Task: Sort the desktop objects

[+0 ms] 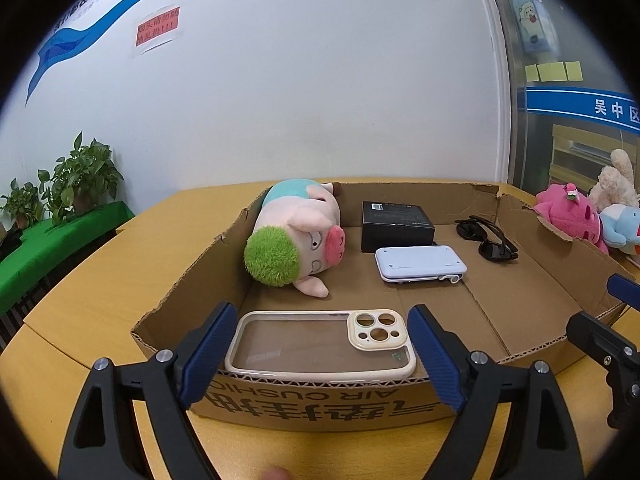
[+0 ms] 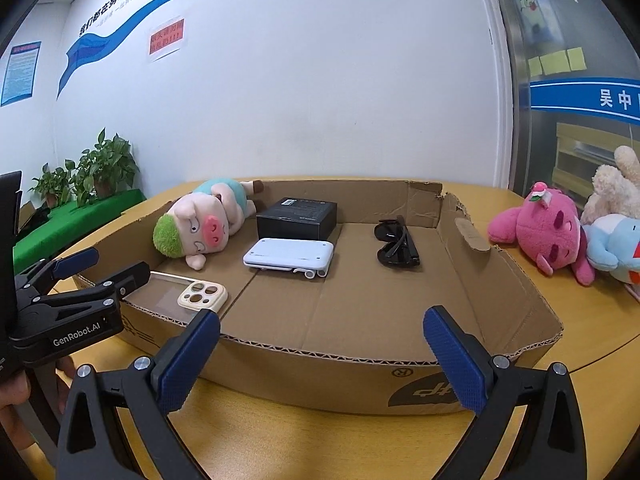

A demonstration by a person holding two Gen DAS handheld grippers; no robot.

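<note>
A shallow cardboard box (image 1: 560, 280) (image 2: 500, 280) on the wooden table holds a pig plush (image 1: 296, 236) (image 2: 200, 224), a black box (image 1: 396, 220) (image 2: 298, 216), a white device (image 1: 420, 264) (image 2: 288, 258), black sunglasses (image 1: 486, 238) (image 2: 396, 242) and a clear phone case (image 1: 320, 344) (image 2: 188, 292). My left gripper (image 1: 320, 356) (image 2: 100, 268) is open, its fingers either side of the case at the box's near left corner, apart from it. My right gripper (image 2: 320, 356) is open and empty before the box's front wall; it also shows in the left wrist view (image 1: 608, 312).
A pink plush (image 1: 568, 212) (image 2: 544, 236), a blue one (image 2: 612, 248) and a beige one (image 2: 616, 188) lie on the table right of the box. Potted plants (image 1: 68, 184) (image 2: 92, 172) stand on a green shelf at the left. A white wall is behind.
</note>
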